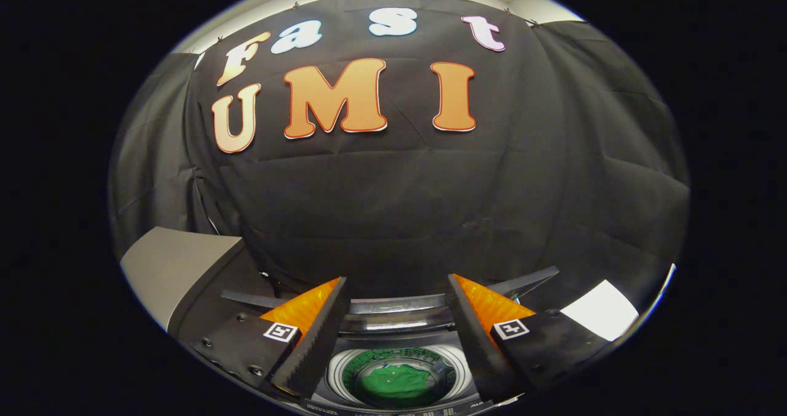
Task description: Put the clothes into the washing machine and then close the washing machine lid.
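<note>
A: Green cloth, soft and creased, lies heaped at the bottom of the washing machine's drum (pixel 393 376). That is the clothes (pixel 393 384), well inside the tub and apart from everything above.

B: And the drum itself?

A: Round, with a pale smooth ring about the mouth and a wall dotted with small holes, tinted green near the garment. It sits straight below the gap between the fingers.

B: What are the fingers doing?

A: The gripper (pixel 396 342) is spread wide, empty, its two fingers held above the tub with nothing between them but the view down into it. Each finger tapers like a wedge; the inner faces are ribbed, a saw-tooth edge running along them. A small square marker sits on each finger's base.

B: The lid?

A: Behind the drum mouth, past the fingertips, a glossy dark curved band (pixel 393 314) runs across; it looks like the raised lid or the back panel of the washing machine (pixel 203 317), but I cannot tell which. The tub is uncovered.

B: Anything beside the machine?

A: To the left of the drum, a flat grey matte surface (pixel 172 262) with a straight edge. To the right, a plain white rectangle (pixel 599 310). Behind it all, wrinkled black cloth (pixel 430 207) hangs as the wall.
</note>
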`<state>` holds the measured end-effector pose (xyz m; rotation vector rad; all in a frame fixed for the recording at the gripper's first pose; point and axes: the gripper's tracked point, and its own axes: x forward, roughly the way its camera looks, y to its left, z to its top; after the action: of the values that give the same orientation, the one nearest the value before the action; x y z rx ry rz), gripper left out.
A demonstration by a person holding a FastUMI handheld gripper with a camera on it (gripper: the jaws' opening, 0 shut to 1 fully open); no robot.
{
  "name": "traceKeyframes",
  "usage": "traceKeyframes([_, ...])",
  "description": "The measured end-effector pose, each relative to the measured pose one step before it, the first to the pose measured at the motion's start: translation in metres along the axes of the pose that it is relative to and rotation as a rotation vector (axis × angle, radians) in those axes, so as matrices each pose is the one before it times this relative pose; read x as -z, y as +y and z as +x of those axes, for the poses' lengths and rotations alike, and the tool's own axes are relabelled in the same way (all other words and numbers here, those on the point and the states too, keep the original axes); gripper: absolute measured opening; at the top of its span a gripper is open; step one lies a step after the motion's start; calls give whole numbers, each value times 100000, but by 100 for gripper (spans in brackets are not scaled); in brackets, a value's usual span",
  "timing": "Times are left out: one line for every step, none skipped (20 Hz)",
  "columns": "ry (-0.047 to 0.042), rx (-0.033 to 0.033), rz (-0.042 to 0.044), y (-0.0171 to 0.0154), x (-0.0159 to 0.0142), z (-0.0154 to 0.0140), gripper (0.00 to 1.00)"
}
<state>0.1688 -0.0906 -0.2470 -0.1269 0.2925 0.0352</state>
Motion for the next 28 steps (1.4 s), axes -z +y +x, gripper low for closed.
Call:
traceKeyframes([89, 120, 274, -14, 482, -520, 100])
traceKeyframes([-107, 96, 280, -58, 299, -387, 100])
traceKeyframes([-74, 164, 147, -18, 460, -494, 100])
traceKeyframes([-1, 201, -4, -120, 506, -535, 99])
traceKeyframes([306, 170, -116, 18, 649, -470, 100])
traceKeyframes([328, 67, -444, -98, 596, -520, 100])
traceKeyframes([598, 487, -873, -74, 750, -228, 99])
traceKeyframes([4109, 2482, -1757, -736, 1813, -114, 99])
traceKeyframes([4386, 1854, -1491, -624, 1952, -439, 99])
traceKeyframes([2379, 332, 142, -98, 1480, 25, 99])
traceKeyframes([913, -89, 1199, 60, 915, -253, 99])
traceKeyframes([611, 466, 1269, -70, 316, -371, 99])
traceKeyframes([353, 624, 1226, -170, 268, -308, 99])
traceKeyframes([112, 558, 1040, -216, 133, -389, 99])
traceKeyframes([-150, 544, 627, -252, 40, -317, 99])
traceKeyframes([-380, 439, 246, -296, -178, -309, 99])
traceKeyframes([-579, 496, -120, -160, -375, -253, 99])
traceKeyframes([-689, 673, -106, -325, -500, -454, 99])
traceKeyframes([-1024, 395, 128, -171, -575, -349, 99])
traceKeyframes([-936, 454, 248, -254, -549, -514, 99])
traceKeyframes([-937, 411, 564, -196, -675, -394, 99])
traceKeyframes([-1195, 218, 791, -144, -871, -431, 99])
traceKeyframes([-1643, 281, 1236, -101, -1010, -456, 99])
traceKeyframes([-1851, 128, 1395, -184, -1225, -650, 99])
traceKeyframes([-1699, 99, 1488, -131, -1232, -569, 99])
traceKeyframes([-1769, -94, 1412, -212, -1316, -628, 99])
traceKeyframes([-1659, 59, 1107, -150, -1321, -632, 99])
traceKeyframes([-1486, 162, 576, -236, -1397, -375, 99])
